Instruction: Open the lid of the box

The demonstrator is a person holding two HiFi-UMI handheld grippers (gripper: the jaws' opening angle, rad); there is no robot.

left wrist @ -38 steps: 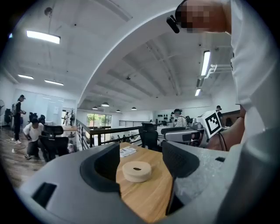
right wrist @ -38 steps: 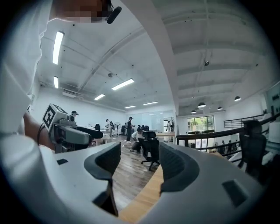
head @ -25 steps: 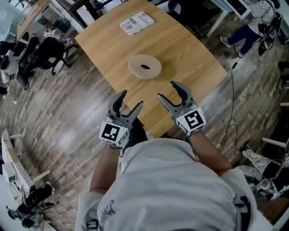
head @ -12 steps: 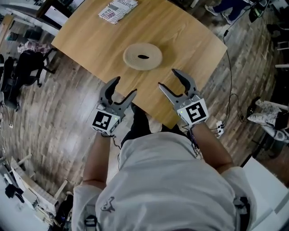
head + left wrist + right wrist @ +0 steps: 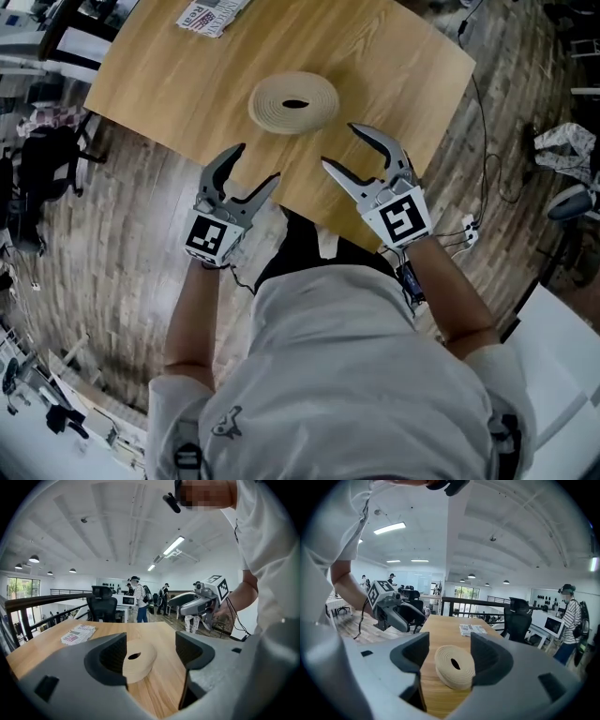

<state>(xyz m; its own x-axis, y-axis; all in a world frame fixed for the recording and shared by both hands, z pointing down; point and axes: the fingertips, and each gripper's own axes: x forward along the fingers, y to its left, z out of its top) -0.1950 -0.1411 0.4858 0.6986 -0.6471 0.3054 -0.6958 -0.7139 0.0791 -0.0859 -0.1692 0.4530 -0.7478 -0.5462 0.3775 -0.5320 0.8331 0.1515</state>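
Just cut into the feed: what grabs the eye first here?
A round, pale woven box with a dark hole on top sits centred on the wooden table. The left gripper and right gripper hover open by its near edge, both aimed at it; the left jaws have just been opening, nothing between them.

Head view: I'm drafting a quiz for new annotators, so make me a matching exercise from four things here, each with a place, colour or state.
Things:
1. round box
2. printed packet
3. right tool
4. table

Descriptions:
A. light wood
B. open, holding nothing
C. on the table, beyond the box
D. beige, with a dark hole in its top

Pairs: 1-D, 2-C, 3-B, 4-A
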